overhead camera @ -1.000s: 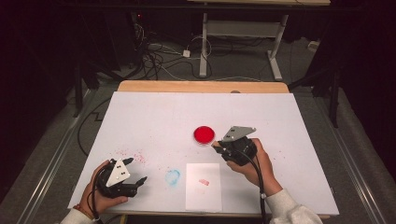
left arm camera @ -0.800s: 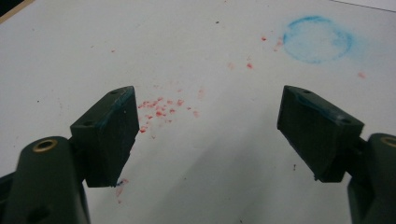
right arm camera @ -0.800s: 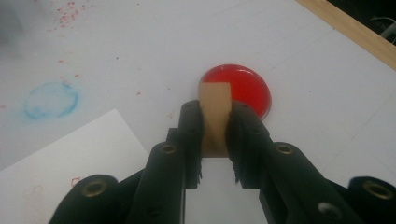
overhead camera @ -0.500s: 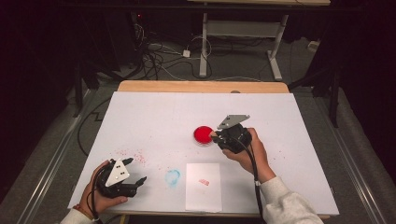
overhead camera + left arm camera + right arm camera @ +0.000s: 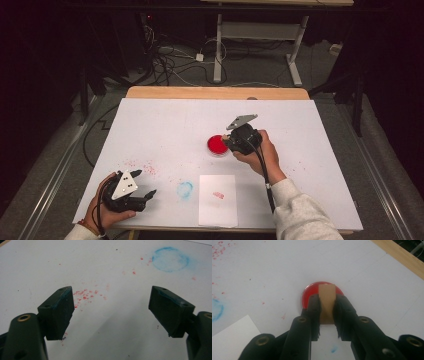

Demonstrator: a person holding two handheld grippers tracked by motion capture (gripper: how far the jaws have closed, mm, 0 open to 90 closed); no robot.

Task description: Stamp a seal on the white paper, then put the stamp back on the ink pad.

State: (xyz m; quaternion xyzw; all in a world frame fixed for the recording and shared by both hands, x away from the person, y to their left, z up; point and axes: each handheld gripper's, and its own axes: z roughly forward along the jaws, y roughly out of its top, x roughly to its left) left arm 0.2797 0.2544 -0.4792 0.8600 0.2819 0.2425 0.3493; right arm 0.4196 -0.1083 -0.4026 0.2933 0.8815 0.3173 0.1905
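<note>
- Currently right gripper (image 5: 327, 315) is clamped on a tan stamp block (image 5: 327, 301), poised over the red ink pad (image 5: 217, 145) mid-table.
- Left gripper (image 5: 110, 312) idles spread wide, holding nothing.
- White card (image 5: 218, 200) bears one faint red mark; further stamping likely remains.

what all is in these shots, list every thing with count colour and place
stamp: 1, tan, clamped in right gripper over the dish
dish: 1, red, mid table
card: 1, white with a red mark, near edge
blue ring: 1, blue stain left of card
red specks: many, red, ahead of left gripper
table: 1, white top, wood far edge
left gripper: 1, black, open, near left corner
right gripper: 1, black, at the dish
</note>
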